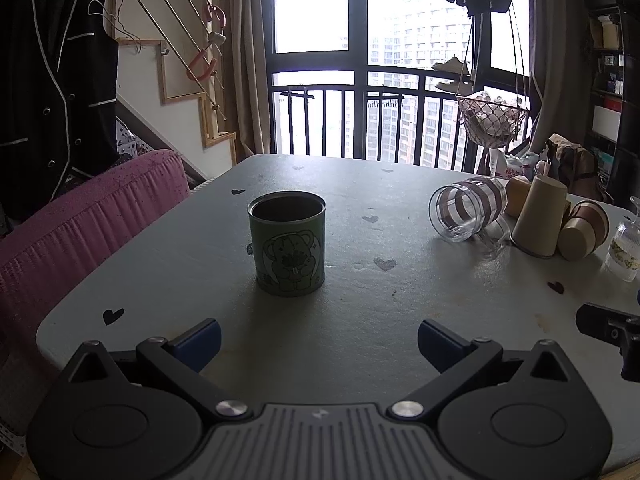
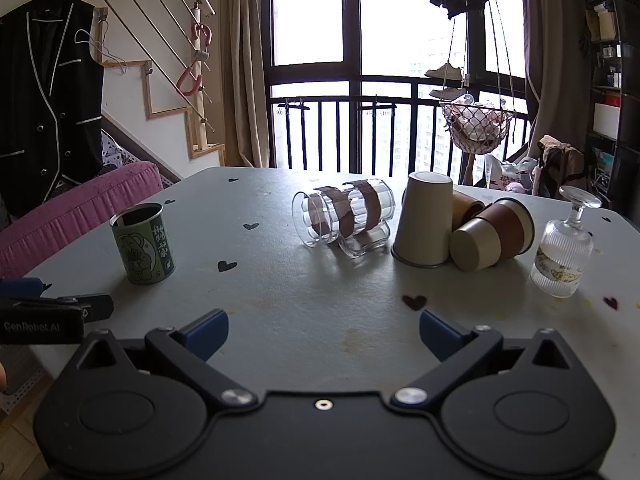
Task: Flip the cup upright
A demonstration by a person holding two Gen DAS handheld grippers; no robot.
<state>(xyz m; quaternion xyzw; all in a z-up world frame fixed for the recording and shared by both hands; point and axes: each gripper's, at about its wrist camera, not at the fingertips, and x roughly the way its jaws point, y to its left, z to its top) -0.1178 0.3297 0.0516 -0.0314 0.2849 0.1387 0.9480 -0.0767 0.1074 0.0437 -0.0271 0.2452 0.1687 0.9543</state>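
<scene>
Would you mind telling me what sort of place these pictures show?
Most likely a lived-in high-rise flat: a staircase with a waistcoat hung beside it, a balcony railing facing tower blocks, and a table crowded with cups.

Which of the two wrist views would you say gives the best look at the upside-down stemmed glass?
The right wrist view: the stemmed glass appears whole there, inverted with its foot up, right of the paper cups. In the left wrist view only a sliver of it shows at the frame's right edge.
</scene>
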